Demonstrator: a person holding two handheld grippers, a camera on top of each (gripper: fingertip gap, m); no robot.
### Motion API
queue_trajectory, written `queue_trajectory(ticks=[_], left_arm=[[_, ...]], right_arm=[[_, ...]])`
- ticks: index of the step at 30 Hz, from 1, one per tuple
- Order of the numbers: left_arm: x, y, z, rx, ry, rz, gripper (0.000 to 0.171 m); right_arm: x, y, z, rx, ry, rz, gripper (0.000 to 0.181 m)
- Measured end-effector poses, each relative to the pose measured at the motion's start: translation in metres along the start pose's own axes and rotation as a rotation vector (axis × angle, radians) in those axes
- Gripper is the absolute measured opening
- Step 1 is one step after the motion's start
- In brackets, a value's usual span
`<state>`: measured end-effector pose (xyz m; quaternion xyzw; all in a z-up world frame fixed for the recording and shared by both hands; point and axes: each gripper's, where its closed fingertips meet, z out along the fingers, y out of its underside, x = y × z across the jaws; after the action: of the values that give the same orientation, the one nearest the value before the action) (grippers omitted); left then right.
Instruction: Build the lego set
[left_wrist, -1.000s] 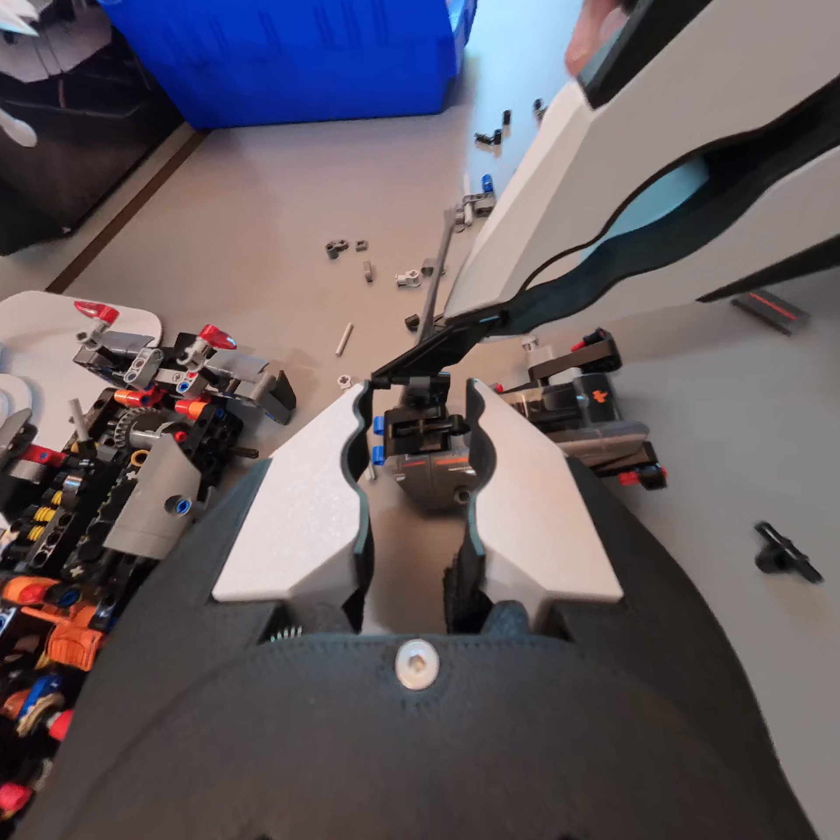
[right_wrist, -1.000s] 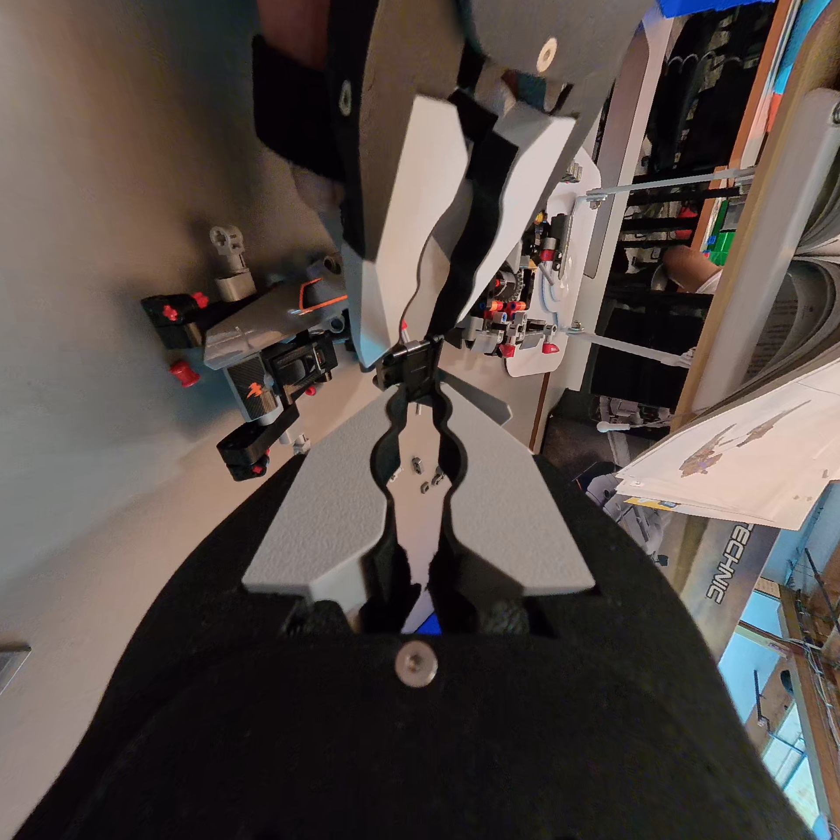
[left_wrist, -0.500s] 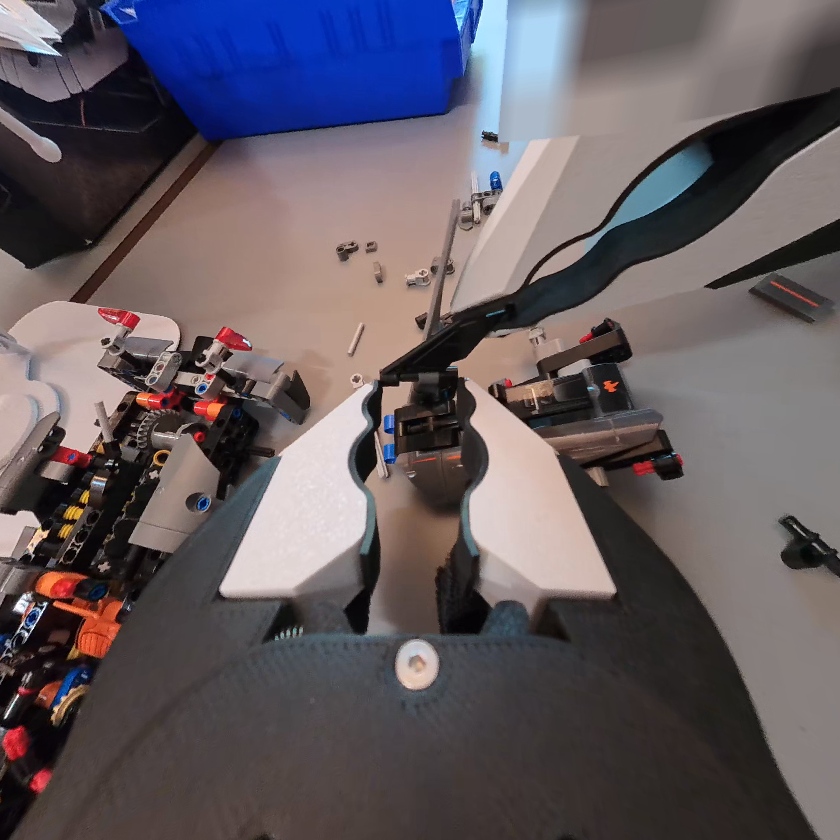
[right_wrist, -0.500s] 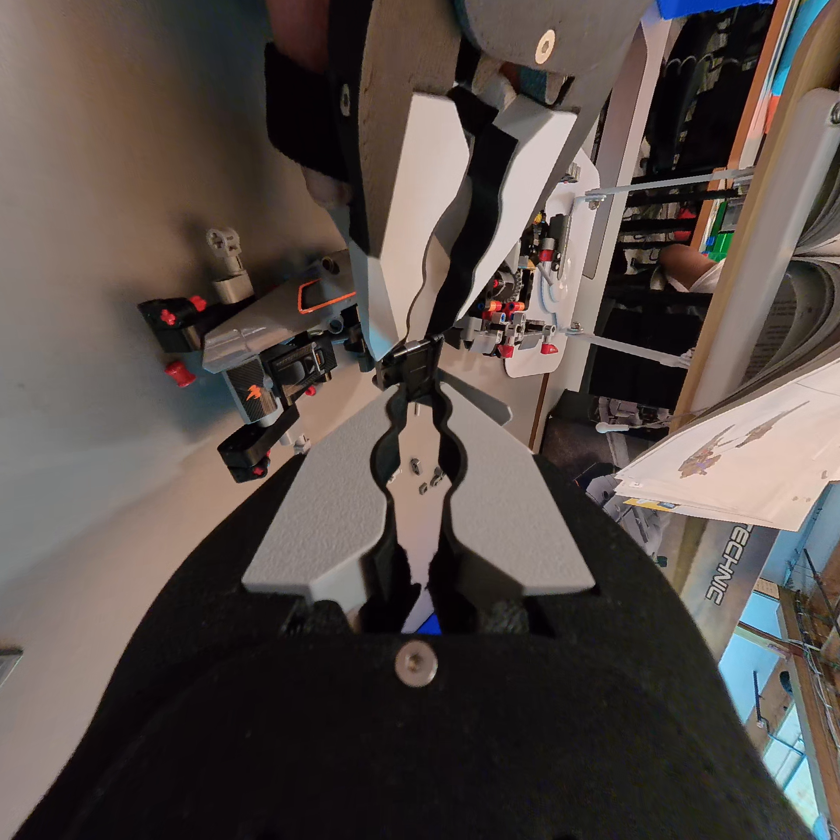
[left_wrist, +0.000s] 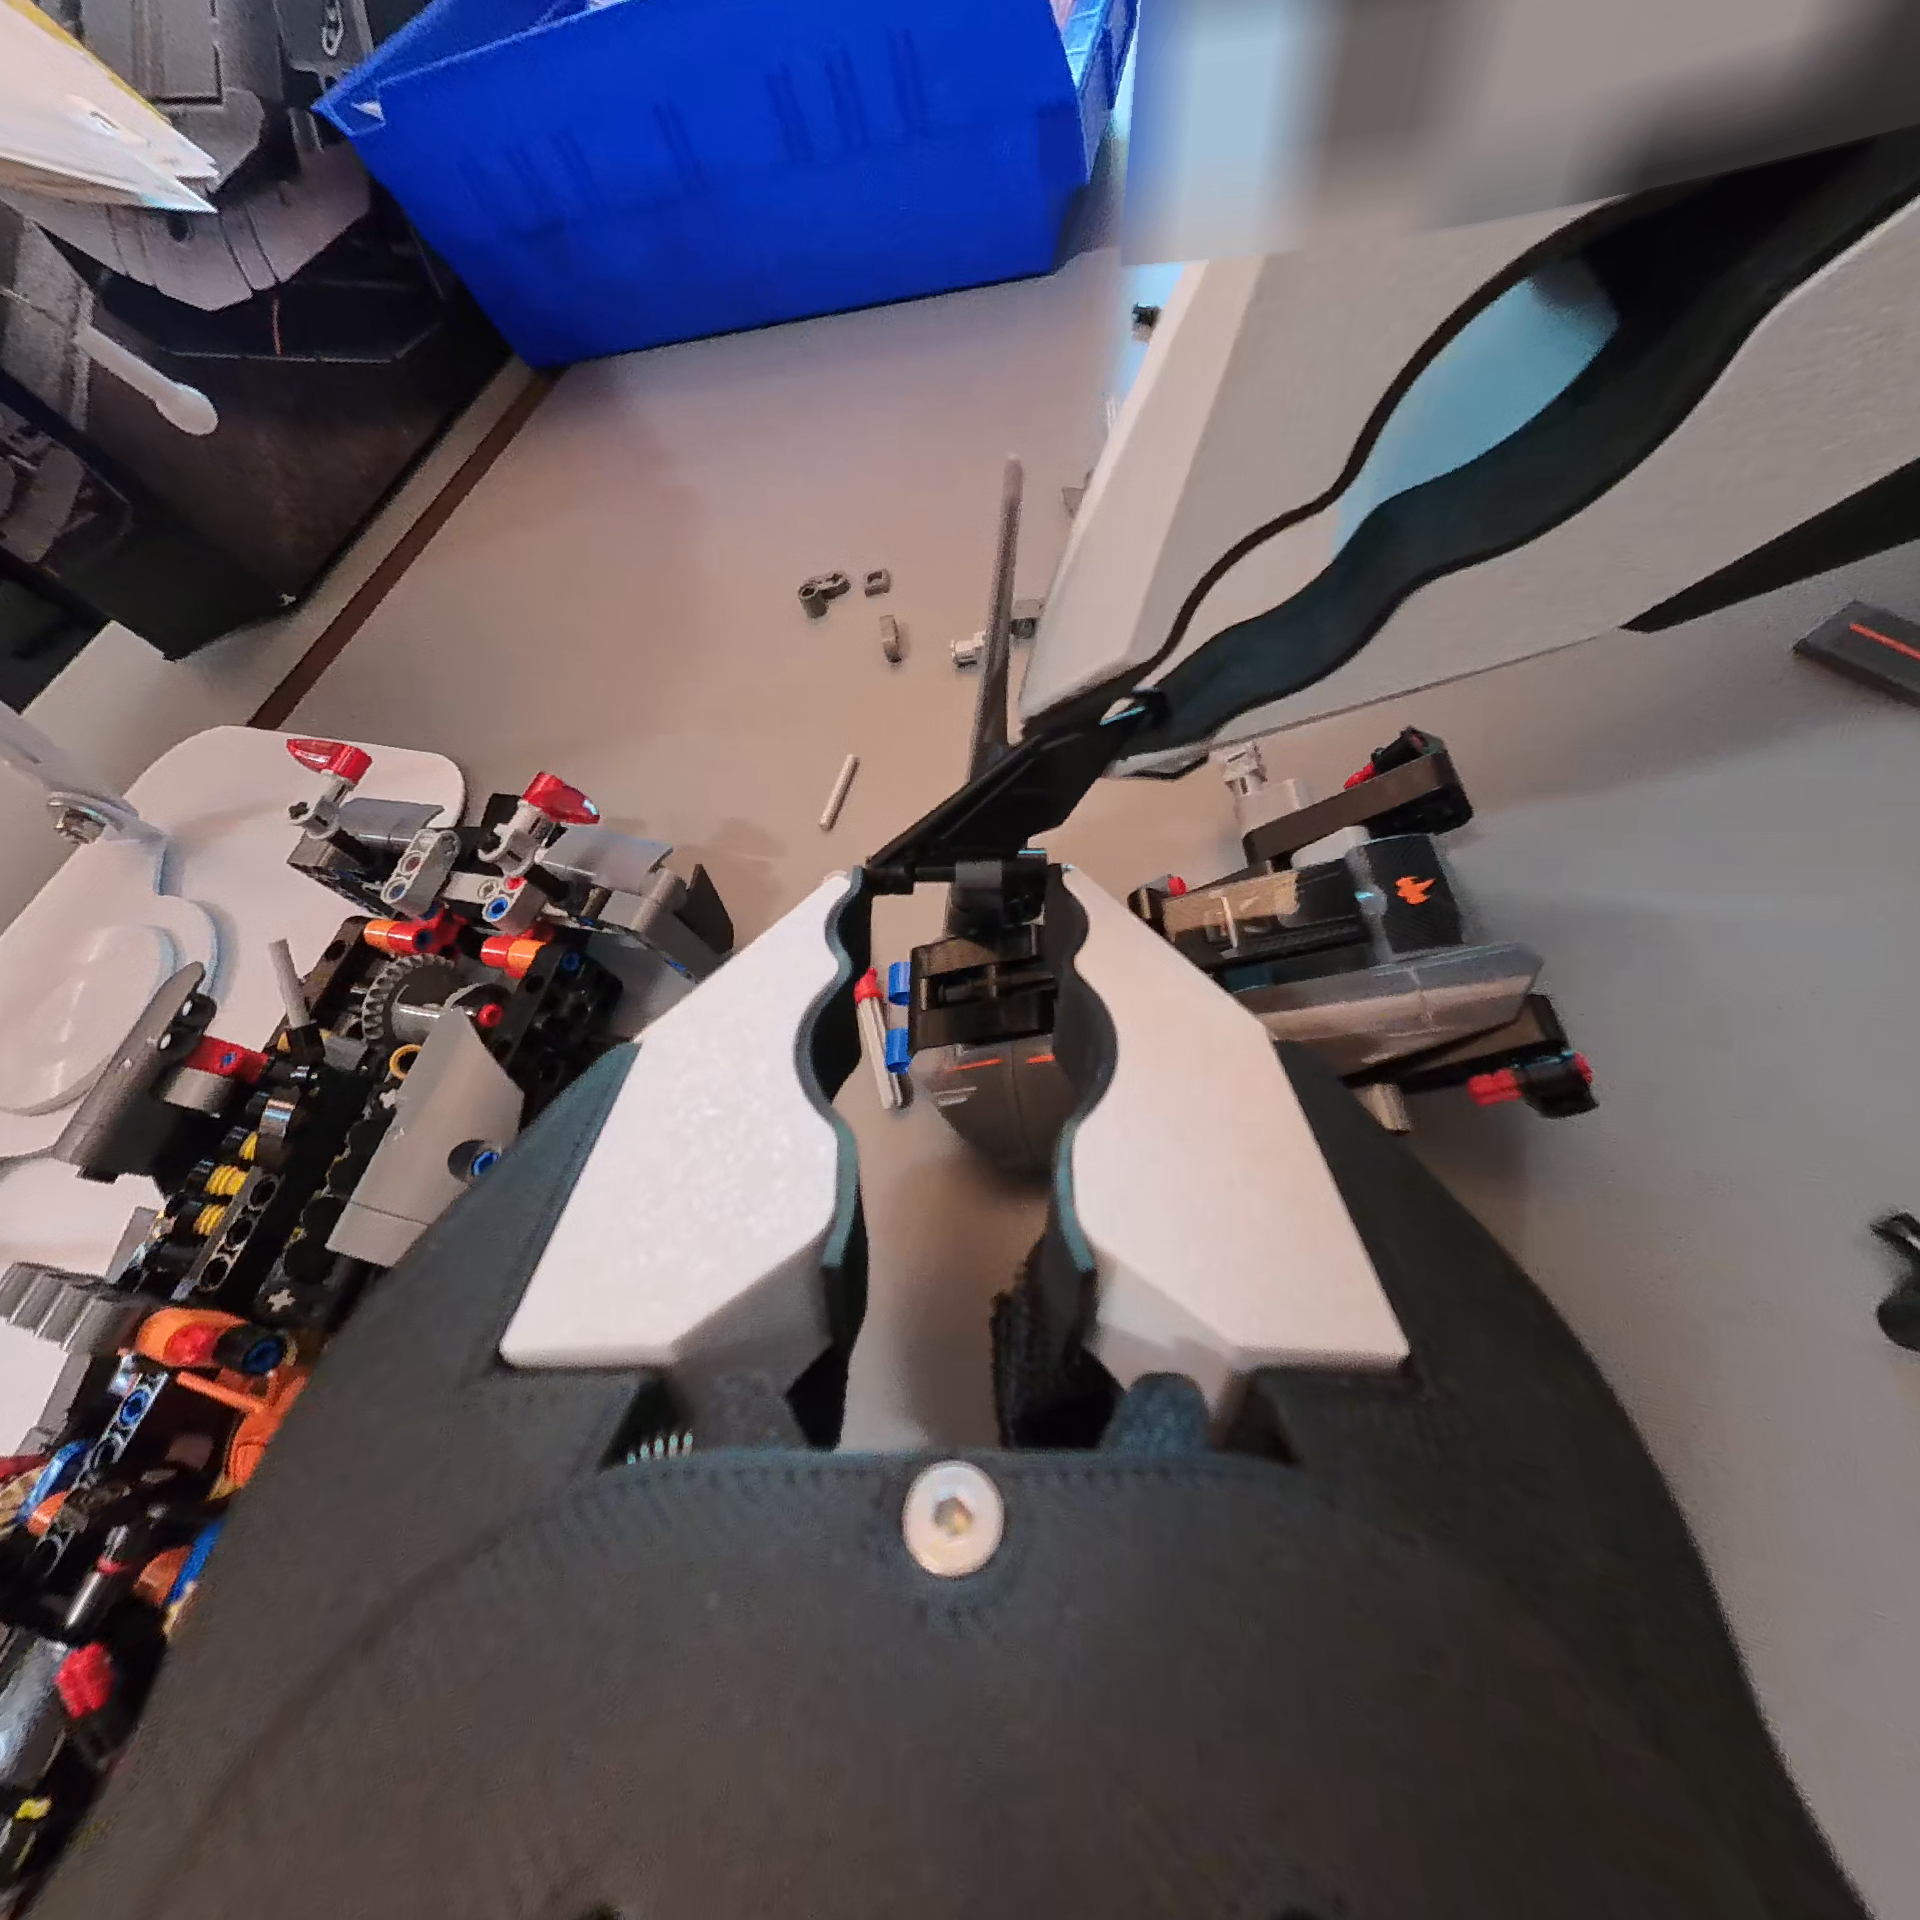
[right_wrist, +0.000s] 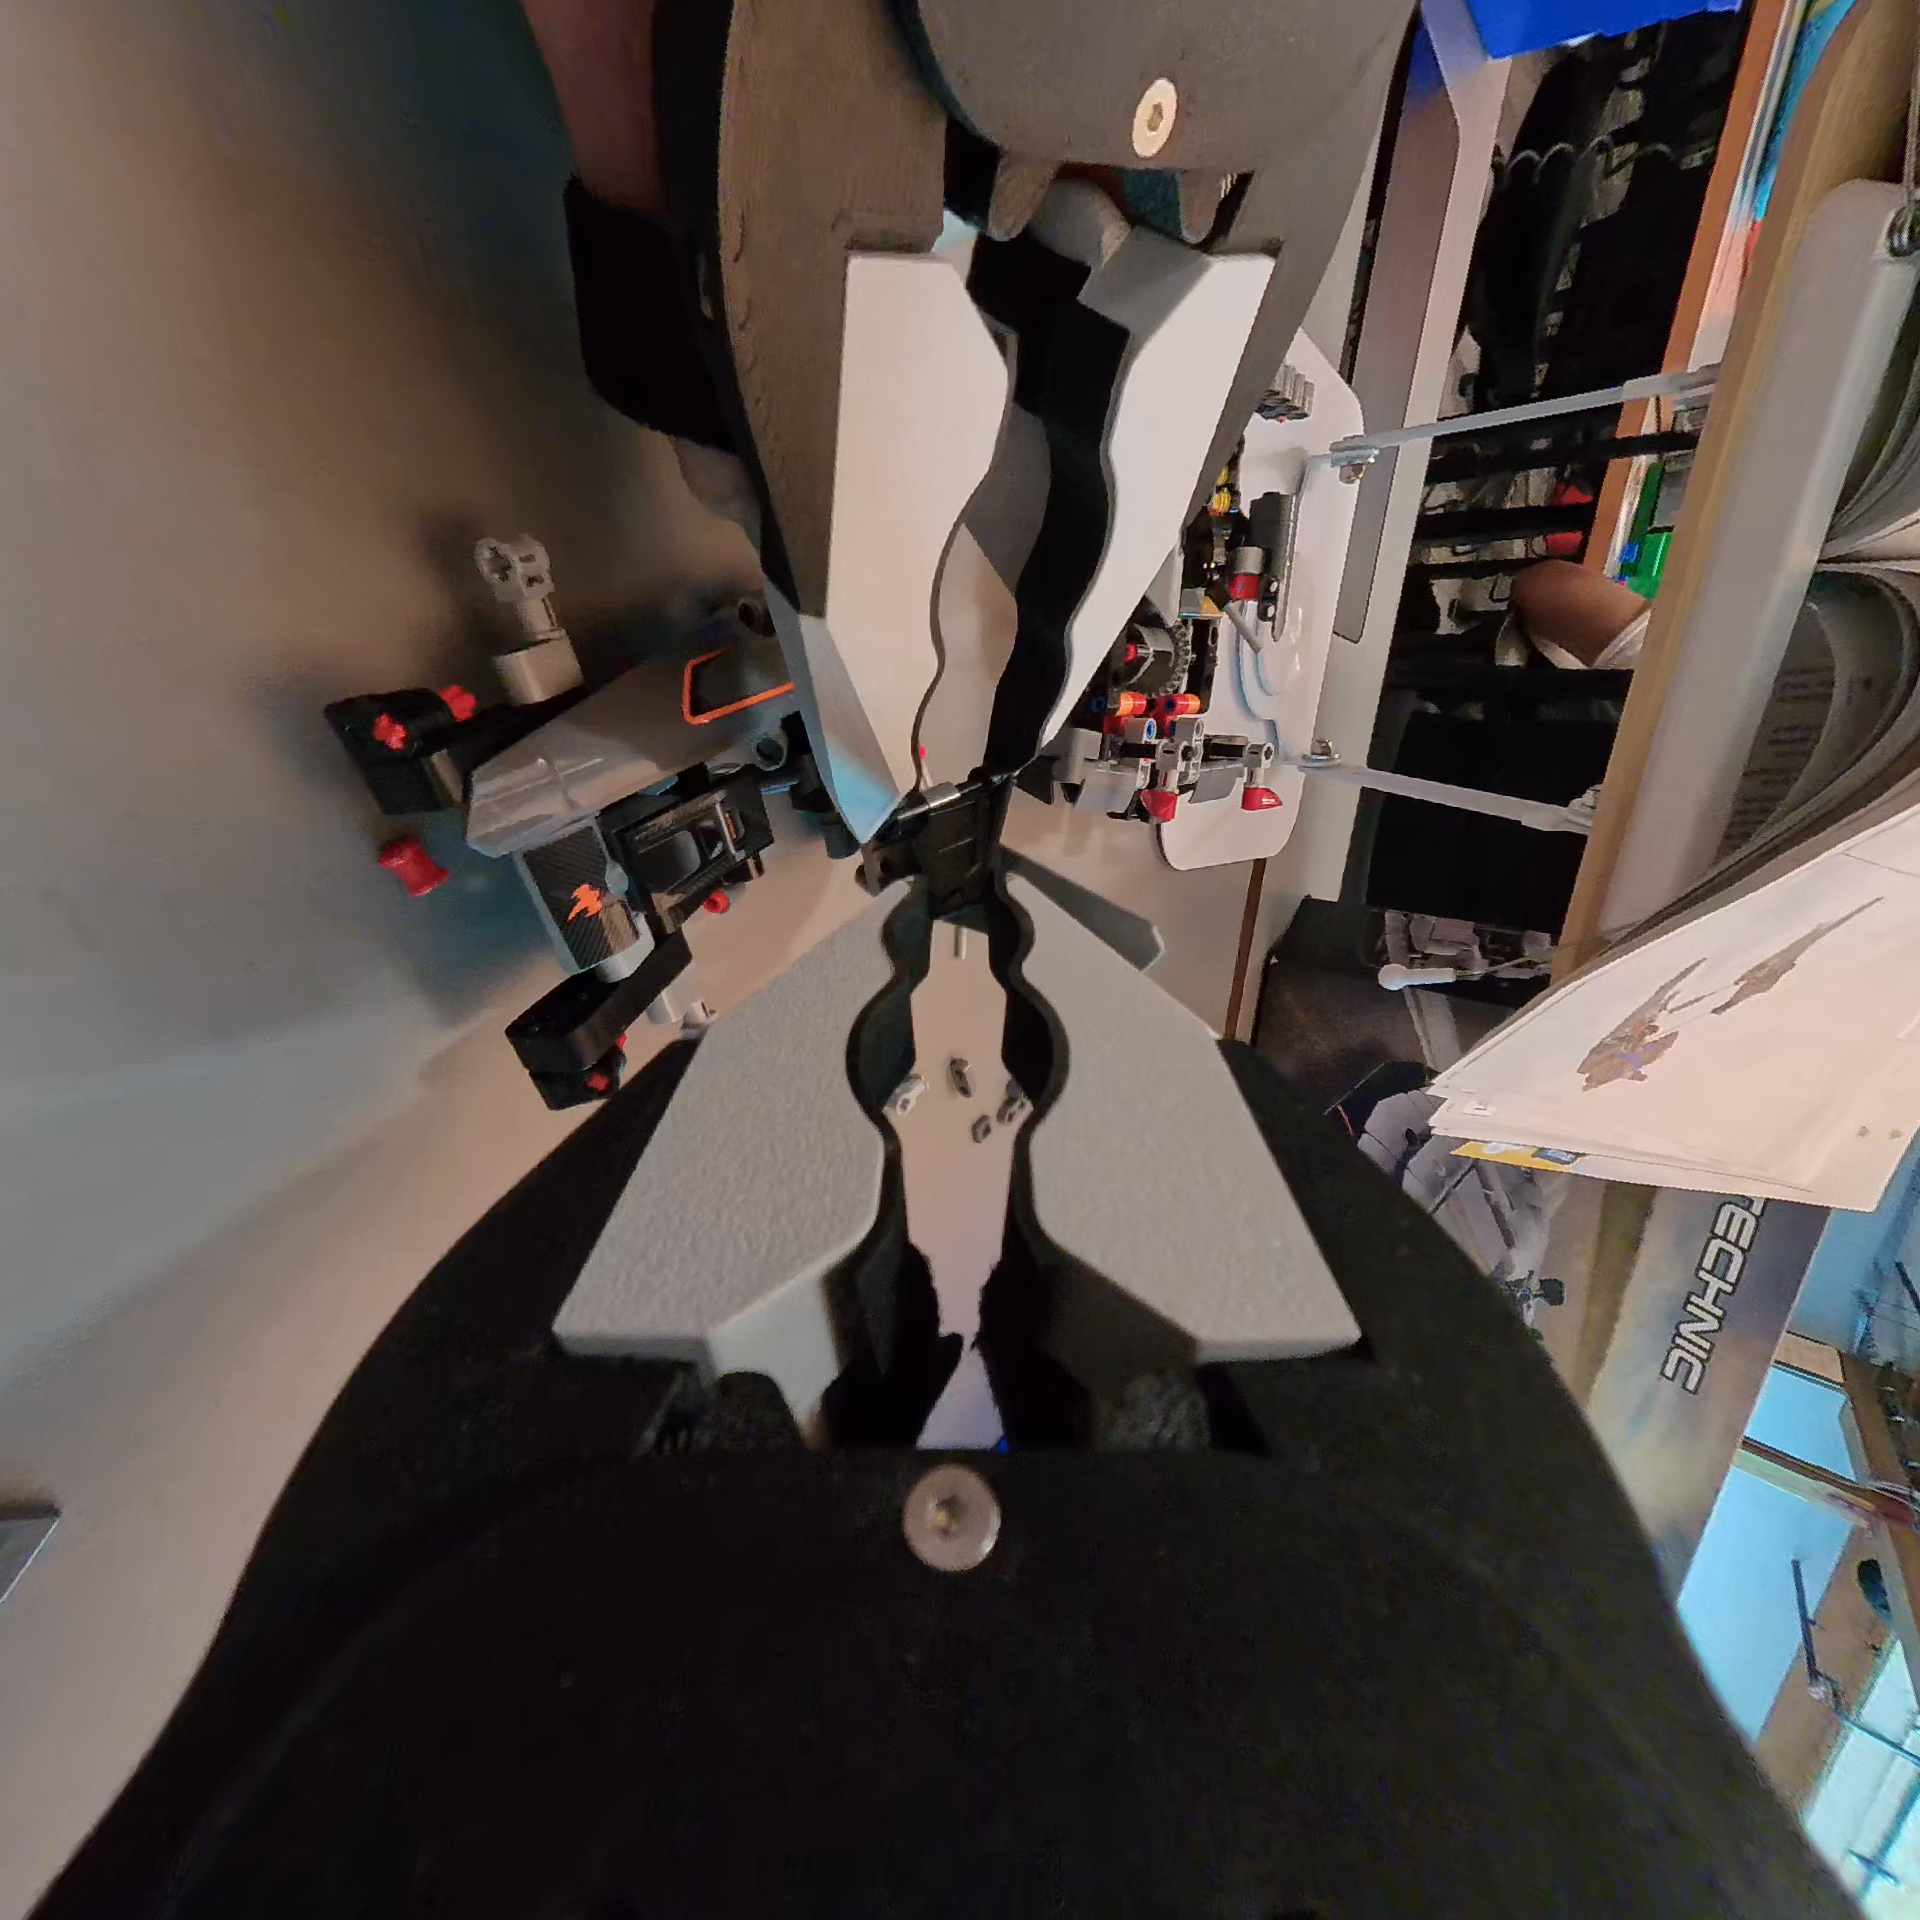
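Lego sub-assembly (left_wrist: 982, 997) held above bench (left_wrist: 665, 582) between left gripper (left_wrist: 961, 904) fingers, narrowly parted around it. Right gripper (right_wrist: 951, 904) fingers pinch thin black panel (left_wrist: 1003, 795) tight. Step: joining panel to sub-assembly; next, firm aligned press.

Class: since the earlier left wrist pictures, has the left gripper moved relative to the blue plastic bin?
Yes. The left gripper has tilted or shifted: the blue plastic bin sits further right and looms larger in the left wrist view.

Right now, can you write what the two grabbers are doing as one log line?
left gripper: shut on small black sub-assembly | right gripper: shut on flat black panel | status: joining both, held above table
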<state>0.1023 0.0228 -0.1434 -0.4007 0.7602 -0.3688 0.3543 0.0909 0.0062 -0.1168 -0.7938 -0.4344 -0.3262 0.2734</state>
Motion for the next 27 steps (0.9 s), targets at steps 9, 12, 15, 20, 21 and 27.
queue_trajectory(ticks=[9,12,15,20,21,27], left_arm=[[0.0008,-0.0006,0.0014,-0.001,-0.006,0.009,0.031],[0.0005,-0.0002,0.002,-0.006,-0.012,0.01,0.031],[0.0007,0.0006,0.0032,-0.015,-0.012,0.01,0.035],[-0.0005,-0.0004,0.0037,-0.011,-0.016,-0.001,0.037],[-0.0004,-0.0009,0.0034,-0.008,-0.014,-0.003,0.036],[0.0008,-0.0001,0.0051,-0.017,-0.015,0.007,0.035]], right_arm=[[0.0002,0.0006,-0.0019,-0.027,0.018,-0.023,0.008],[0.0003,0.0025,-0.0016,-0.039,0.023,-0.031,0.008],[0.0027,-0.001,-0.0053,-0.035,0.034,-0.028,0.008],[0.0041,0.0014,-0.0033,-0.055,0.035,-0.039,0.008],[0.0033,0.0017,-0.0029,-0.06,0.033,-0.046,0.008],[-0.001,0.0041,-0.0012,-0.095,0.014,-0.063,0.008]])
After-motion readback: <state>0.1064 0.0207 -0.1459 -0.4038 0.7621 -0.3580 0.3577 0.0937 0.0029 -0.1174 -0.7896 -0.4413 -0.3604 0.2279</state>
